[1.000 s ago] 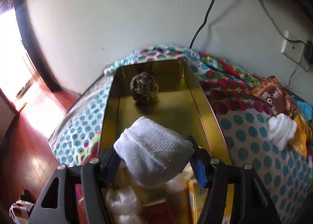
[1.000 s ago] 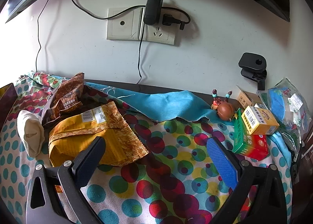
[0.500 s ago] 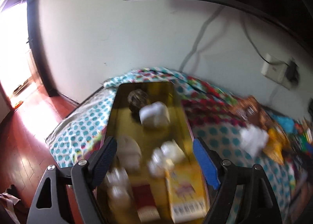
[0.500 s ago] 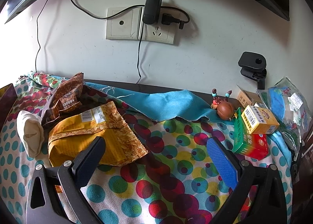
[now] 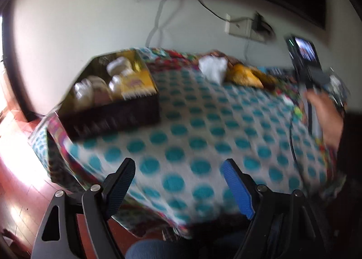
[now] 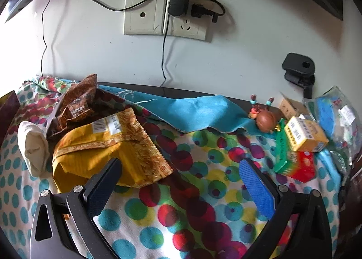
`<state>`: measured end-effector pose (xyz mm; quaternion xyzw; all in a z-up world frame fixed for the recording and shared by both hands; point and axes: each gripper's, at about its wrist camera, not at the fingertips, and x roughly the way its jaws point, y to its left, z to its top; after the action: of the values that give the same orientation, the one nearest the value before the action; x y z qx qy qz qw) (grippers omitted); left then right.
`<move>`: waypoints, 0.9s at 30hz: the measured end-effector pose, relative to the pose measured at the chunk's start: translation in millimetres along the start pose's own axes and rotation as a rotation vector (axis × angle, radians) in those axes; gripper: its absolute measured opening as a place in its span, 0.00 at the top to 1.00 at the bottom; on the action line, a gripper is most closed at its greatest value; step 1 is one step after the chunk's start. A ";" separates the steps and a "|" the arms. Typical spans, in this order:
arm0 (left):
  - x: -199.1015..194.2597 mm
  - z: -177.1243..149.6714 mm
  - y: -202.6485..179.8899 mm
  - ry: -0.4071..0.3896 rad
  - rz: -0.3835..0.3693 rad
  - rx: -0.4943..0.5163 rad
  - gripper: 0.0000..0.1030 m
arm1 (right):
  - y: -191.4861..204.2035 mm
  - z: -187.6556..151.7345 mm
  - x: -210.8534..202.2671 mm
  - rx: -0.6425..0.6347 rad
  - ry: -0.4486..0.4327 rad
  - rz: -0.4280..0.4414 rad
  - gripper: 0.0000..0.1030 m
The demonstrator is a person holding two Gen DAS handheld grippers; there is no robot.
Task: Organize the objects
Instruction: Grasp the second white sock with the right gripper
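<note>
**Two empty grippers, with loose items waiting on the cloth**

Both grippers are seen with their fingers spread apart and nothing between them. In the blurred left wrist view, the left gripper [image 5: 178,182] is held above the near edge of the dotted tablecloth [image 5: 203,128], and the tin box [image 5: 108,100] sits in the upper left of the frame, with pale bundles and a yellow carton inside it. A white sock [image 5: 212,68] lies on the cloth in the upper middle, well apart from the box.

In the right wrist view, the right gripper [image 6: 178,182] hovers low over the cloth. A yellow snack bag [image 6: 108,148] lies at left of centre, just beyond the left finger, with a brown snack bag [image 6: 77,105] behind it and the sock [image 6: 34,146] at the far left. A stack of small cartons [image 6: 301,141] is seen at the right.

The step in hand is judged to be a reach for the next loose item. A pick of the sock or a bag is called for, followed by a carry to the box.
</note>
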<state>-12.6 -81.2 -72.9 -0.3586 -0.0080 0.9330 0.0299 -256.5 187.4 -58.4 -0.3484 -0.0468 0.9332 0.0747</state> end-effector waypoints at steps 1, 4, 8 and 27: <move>-0.1 -5.6 -2.9 0.001 -0.004 0.009 0.20 | 1.1 1.8 -5.1 -0.002 -0.010 0.004 0.00; 4.2 -5.0 -0.7 0.019 -0.036 -0.028 0.20 | 16.4 11.3 -27.2 -0.025 -0.061 0.029 0.00; -3.0 3.7 11.9 -0.018 -0.069 -0.090 0.20 | 75.3 16.5 -48.5 -0.154 -0.102 0.111 0.00; 4.1 2.0 24.8 0.020 -0.037 -0.131 0.20 | 189.9 0.6 -0.4 -0.217 0.070 0.247 0.60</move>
<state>-18.2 -105.7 -75.0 -0.3689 -0.0754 0.9261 0.0240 -276.9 0.4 -84.2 -0.3899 -0.1013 0.9120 -0.0769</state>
